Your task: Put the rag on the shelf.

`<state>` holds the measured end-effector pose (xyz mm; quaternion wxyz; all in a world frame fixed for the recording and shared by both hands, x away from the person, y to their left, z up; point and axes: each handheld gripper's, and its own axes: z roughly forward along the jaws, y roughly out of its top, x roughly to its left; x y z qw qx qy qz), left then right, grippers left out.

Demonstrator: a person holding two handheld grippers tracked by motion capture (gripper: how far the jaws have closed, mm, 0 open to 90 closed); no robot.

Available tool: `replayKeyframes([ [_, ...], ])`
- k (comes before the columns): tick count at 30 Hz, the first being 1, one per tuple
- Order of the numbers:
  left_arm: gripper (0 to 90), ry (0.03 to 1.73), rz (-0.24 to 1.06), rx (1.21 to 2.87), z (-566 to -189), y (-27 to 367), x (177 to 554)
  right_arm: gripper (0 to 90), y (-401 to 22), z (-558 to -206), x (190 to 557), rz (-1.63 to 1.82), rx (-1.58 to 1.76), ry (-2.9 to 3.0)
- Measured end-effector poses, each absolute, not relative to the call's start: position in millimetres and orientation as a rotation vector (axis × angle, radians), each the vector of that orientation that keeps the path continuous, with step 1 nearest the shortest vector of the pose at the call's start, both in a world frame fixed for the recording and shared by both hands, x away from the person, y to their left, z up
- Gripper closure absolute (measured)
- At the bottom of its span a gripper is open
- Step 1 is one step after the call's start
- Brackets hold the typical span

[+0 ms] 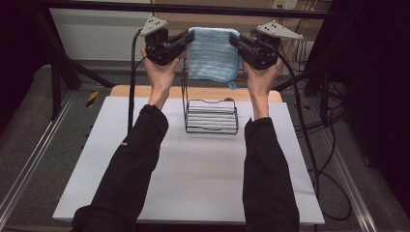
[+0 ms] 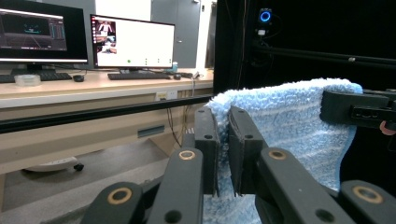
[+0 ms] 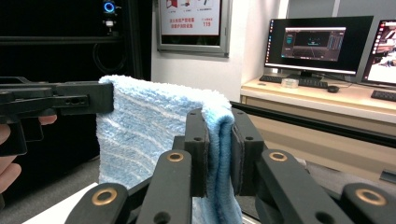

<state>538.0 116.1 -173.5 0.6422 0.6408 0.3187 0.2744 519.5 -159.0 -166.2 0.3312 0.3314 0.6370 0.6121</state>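
1. Blue terry cloth (image 1: 212, 54), 1 pc, hangs in the air in the high view, stretched betw. 2 grippers above the far end of the white table (image 1: 193, 179). Left gripper (image 1: 186, 37) pinches its top left corner, right gripper (image 1: 235, 39) its top right corner; both are clamped on the fabric. 2 hands: left hand (image 1: 159, 72) and right hand (image 1: 261, 77), each w/ a black sleeve. 1 black wire rack (image 1: 211, 116) stands on the table just below the cloth; the cloth's lower edge hangs apart from the rack's base. 1 grey three-cornered plate tops each gripper.

2. Left gripper view: its own 2 black jaws are closed tight on the cloth (image 2: 299, 130), fabric squeezed betw. them and rising above the tips. The right gripper (image 2: 327, 107) comes in from the right edge, gripping the far corner. Behind: 2 monitors (image 2: 133, 42) on a wooden desk (image 2: 93, 88), 2 keyboards.

3. Right gripper view: its 2 jaws are closed on the cloth's folded edge (image 3: 140, 126), which drapes down betw. them. The left gripper (image 3: 105, 99) holds the opposite corner at left. Behind: 2 monitors at right, 1 wall poster (image 3: 189, 18).
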Motion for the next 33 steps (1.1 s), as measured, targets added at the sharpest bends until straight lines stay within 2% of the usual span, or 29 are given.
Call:
replayKeyframes([
  [7,83.0,0.738,0.621,1.456,-179.1,118.4,541.5,80.1,-156.4,-171.4,523.4,1.577,0.859,1.677],
  [17,83.0,0.722,0.658,1.442,-174.4,120.9,541.5,80.1,-152.1,-159.8,532.0,1.576,0.816,1.660],
  [24,82.8,0.706,0.687,1.507,-186.6,113.6,541.9,80.1,-157.5,-178.8,537.7,1.558,0.851,1.672],
  [33,82.3,0.696,0.630,1.544,-203.7,112.4,538.2,80.0,-165.1,-198.0,529.4,1.565,0.876,1.694],
])
